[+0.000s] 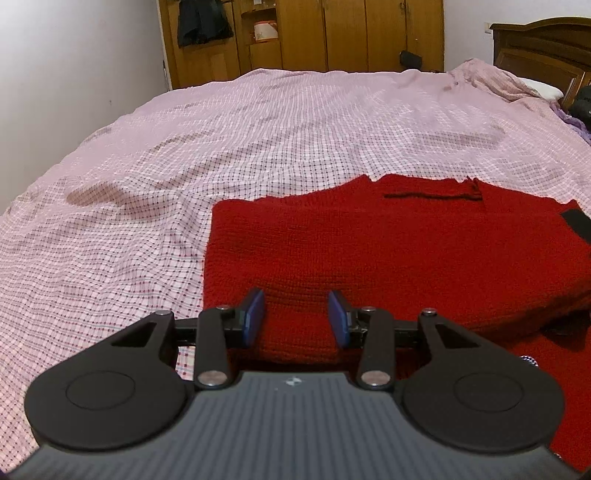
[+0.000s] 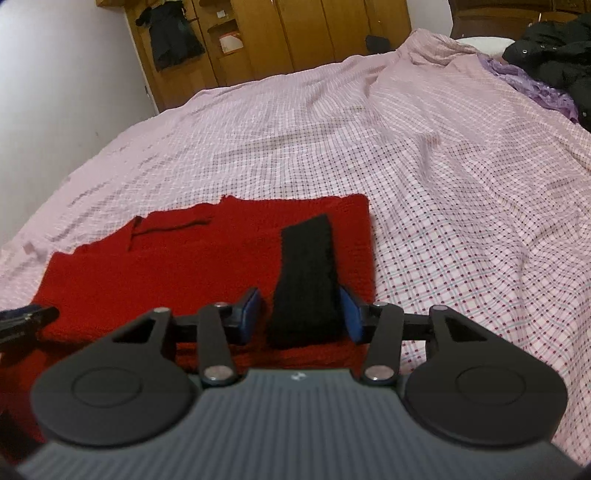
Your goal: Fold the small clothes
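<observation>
Your left hand-held gripper (image 1: 296, 317) and right hand-held gripper (image 2: 302, 315) both tilt downward, jaws partly parted and gripping nothing, over the near edge of the folded red sweater (image 1: 388, 251) with its black cuff (image 2: 306, 266), on the checked bed (image 1: 221, 140).

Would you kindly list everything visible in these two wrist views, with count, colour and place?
Knit garment: one, red, folded flat on the near part of the bed.
Knit cuff: one, black, lying on the garment's right part.
Bedsheet: one, pink checked, covering the bed.
Wardrobe: one, brown wood, behind the bed.
Hanging clothes: dark, on the wardrobe.
Headboard: one, dark wood, far right.
Jacket: one, black, far right of the bed.
Cloth: purple, beside the jacket.
Left gripper: black, blue pads, jaws open over the garment.
Right gripper: same, jaws open around the cuff.
</observation>
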The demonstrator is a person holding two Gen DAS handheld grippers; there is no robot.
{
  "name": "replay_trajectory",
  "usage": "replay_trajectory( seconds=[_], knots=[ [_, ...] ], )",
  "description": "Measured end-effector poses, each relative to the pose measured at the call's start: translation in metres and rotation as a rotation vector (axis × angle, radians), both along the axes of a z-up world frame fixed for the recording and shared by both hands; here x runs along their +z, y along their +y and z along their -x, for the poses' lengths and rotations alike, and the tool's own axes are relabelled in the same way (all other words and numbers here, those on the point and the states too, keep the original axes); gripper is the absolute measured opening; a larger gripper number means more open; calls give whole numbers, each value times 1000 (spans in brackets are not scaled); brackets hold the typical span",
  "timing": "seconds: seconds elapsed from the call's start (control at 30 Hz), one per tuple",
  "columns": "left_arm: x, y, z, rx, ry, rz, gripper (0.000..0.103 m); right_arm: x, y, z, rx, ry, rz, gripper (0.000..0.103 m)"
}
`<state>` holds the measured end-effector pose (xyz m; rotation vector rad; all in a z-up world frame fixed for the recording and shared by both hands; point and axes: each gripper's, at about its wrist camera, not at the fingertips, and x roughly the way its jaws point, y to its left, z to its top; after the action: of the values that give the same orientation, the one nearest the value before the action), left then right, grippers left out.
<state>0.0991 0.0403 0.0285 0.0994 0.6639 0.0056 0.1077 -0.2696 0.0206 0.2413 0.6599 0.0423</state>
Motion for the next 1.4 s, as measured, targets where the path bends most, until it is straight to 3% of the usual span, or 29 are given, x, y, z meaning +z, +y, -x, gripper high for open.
replay_trajectory(
  seconds=[0.27, 0.43, 0.67, 1.13, 1.4],
  knots=[
    [23, 5, 28, -14, -14, 5, 46, 30, 1, 31, 13, -46, 22, 50],
    [37, 14, 51, -5, -17, 39, 46, 48, 8, 59, 64, -67, 50, 59],
    [51, 17, 81, -19, -24, 43, 46, 60, 23, 89, 136, -74, 77, 59],
    [55, 8, 137, -82, -10, 36, 47, 64, 43, 139, 246, -55, 181, 59],
    [49, 8, 165, -90, 2, 15, 47, 48, 41, 162, 228, -26, 177, 59]
  ],
)
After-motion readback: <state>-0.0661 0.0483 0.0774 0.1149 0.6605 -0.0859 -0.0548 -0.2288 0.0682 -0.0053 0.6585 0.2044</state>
